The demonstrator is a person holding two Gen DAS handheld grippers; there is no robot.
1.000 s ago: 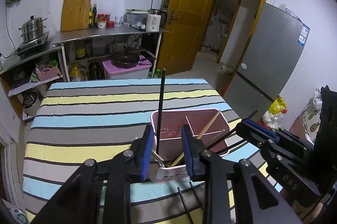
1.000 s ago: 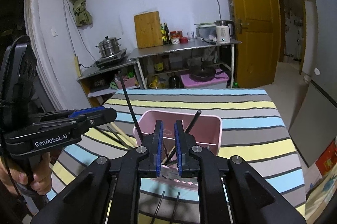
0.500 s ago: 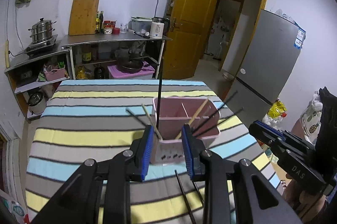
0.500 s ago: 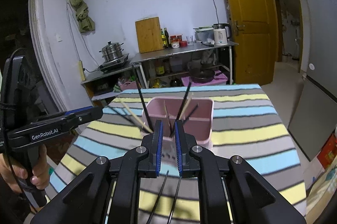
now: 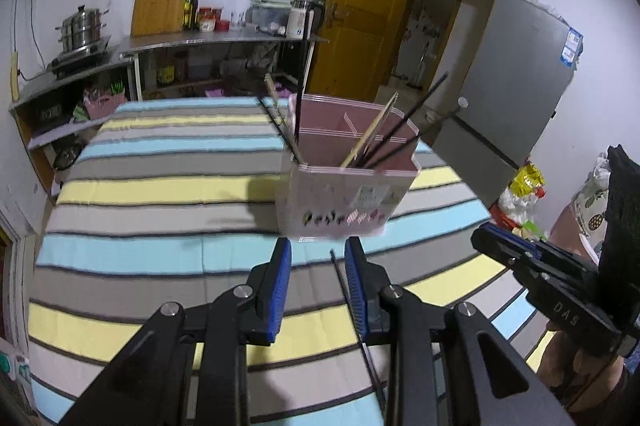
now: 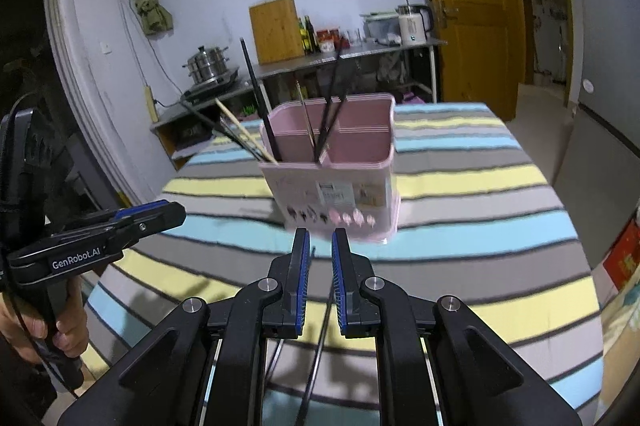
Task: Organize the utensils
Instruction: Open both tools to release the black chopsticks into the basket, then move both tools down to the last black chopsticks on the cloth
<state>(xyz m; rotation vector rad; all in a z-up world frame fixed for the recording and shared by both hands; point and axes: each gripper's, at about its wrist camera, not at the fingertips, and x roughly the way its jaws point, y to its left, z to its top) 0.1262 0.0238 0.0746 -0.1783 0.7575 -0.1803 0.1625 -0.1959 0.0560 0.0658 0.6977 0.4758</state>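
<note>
A pink utensil holder (image 5: 344,182) stands on the striped table (image 5: 160,186), with several black and wooden chopsticks upright inside; it also shows in the right wrist view (image 6: 336,178). My left gripper (image 5: 318,258) is open and empty, pulled back in front of the holder. A loose black chopstick (image 5: 348,302) lies on the cloth under it. My right gripper (image 6: 319,246) has its jaws a narrow gap apart with nothing between them, also in front of the holder. Two black chopsticks (image 6: 316,358) lie on the cloth beneath it.
A metal shelf (image 5: 200,42) with a pot, cutting board, bottles and kettle stands behind the table. A yellow door (image 5: 368,6) and grey fridge (image 5: 516,74) are on the right. The table edge drops off on the right side.
Both grippers have drawn back and lowered from the holder. The long black chopstick that rose between my left jaws now stands in the holder.
</note>
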